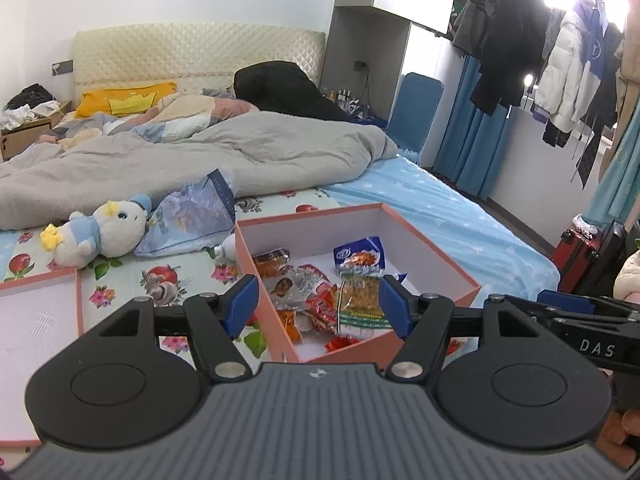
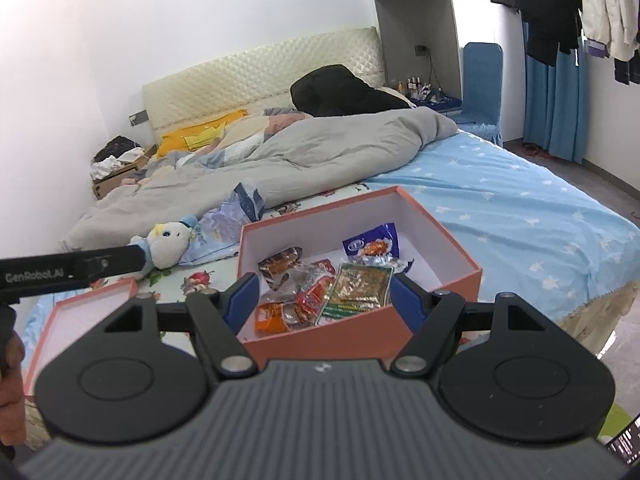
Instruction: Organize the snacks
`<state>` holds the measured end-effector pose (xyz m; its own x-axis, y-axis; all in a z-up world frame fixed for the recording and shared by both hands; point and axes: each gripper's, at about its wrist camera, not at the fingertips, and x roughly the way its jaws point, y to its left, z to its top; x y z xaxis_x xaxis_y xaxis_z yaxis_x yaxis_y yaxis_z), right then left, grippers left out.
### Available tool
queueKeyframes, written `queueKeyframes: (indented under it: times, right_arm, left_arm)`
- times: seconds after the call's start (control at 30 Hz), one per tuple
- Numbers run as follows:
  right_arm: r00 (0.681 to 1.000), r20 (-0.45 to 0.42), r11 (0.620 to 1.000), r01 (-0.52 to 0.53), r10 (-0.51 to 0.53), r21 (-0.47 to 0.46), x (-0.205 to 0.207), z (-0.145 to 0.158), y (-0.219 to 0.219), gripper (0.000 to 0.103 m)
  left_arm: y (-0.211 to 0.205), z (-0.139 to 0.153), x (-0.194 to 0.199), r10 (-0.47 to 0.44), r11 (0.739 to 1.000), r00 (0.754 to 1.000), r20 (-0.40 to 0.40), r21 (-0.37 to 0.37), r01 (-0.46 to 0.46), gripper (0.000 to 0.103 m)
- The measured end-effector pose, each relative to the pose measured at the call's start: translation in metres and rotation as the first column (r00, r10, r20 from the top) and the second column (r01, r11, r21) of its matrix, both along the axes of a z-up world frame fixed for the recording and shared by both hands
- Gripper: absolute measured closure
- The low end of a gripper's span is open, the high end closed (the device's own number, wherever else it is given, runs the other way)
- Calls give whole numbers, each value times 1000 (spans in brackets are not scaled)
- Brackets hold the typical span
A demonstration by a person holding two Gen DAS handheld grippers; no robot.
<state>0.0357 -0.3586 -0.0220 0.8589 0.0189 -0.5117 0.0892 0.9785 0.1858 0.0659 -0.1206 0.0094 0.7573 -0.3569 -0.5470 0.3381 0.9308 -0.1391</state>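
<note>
Lying beyond both gaping tongs, boxed snacks.

Left tool and right tool agape, empty.

**Bedroom: surroundings**

White walls. Bed with cream quilted headboard, blue star-print sheet, rumpled grey duvet. Blue-covered chair far right, beside blue curtains. Clothes rail against a glaring window, right. Grey floor.
</note>
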Motion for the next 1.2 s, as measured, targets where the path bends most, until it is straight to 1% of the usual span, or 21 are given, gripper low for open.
queueKeyframes:
  times: [0.2, 0.6, 0.73, 0.9, 0.93, 0.97, 1.07, 1.1, 1.13, 1.17, 1.2]
  right_arm:
    - [1000, -4, 1000, 18, -18, 6, 2, -4, -6, 29]
    - [1000, 13, 1000, 11, -11, 2, -1, -3, -4, 29]
    - [1000, 15, 1000, 7, -7, 5, -2, -3, -4, 29]
    - [1000, 19, 1000, 7, -7, -6, -2, -5, -2, 29]
    - [1000, 19, 1000, 8, -8, -8, -2, -5, -2, 29]
    - [1000, 20, 1000, 7, -7, -9, -2, -4, -1, 29]
    - [1000, 27, 1000, 13, -13, -16, -2, -4, -1, 29]
    - [1000, 27, 1000, 16, -16, -18, -2, -4, -2, 29]
    - [1000, 25, 1000, 18, -17, -20, -2, -4, -2, 26]
    - [1000, 23, 1000, 17, -17, -18, -1, -4, -3, 17]
    - [999, 28, 1000, 17, -16, -13, -1, -4, -4, 12]
  left_arm:
    - [-4, -5, 4, -4, 1000, 1000, -6, 3, 4, 32]
    - [-10, -5, 7, -5, 1000, 1000, 0, 4, 5, 32]
    - [-7, -3, 7, 6, 1000, 1000, 13, 1, -6, 32]
    - [-2, -3, 8, 17, 1000, 1000, 11, -5, -17, 32]
    - [-2, -2, 8, 19, 1000, 1000, 7, -7, -19, 27]
    - [-1, -2, 8, 22, 1000, 1000, 3, -9, -22, 18]
    - [1, -1, 9, 45, 999, 999, 14, -4, -45, 7]
    - [2, -1, 9, 50, 999, 999, 12, -13, -49, 6]
    - [4, 0, 10, 51, 998, 999, 5, -28, -51, 4]
    - [6, 0, 11, 57, 998, 998, -3, -39, -57, 2]
    - [7, 0, 12, 66, 997, 998, -7, -38, -66, 2]
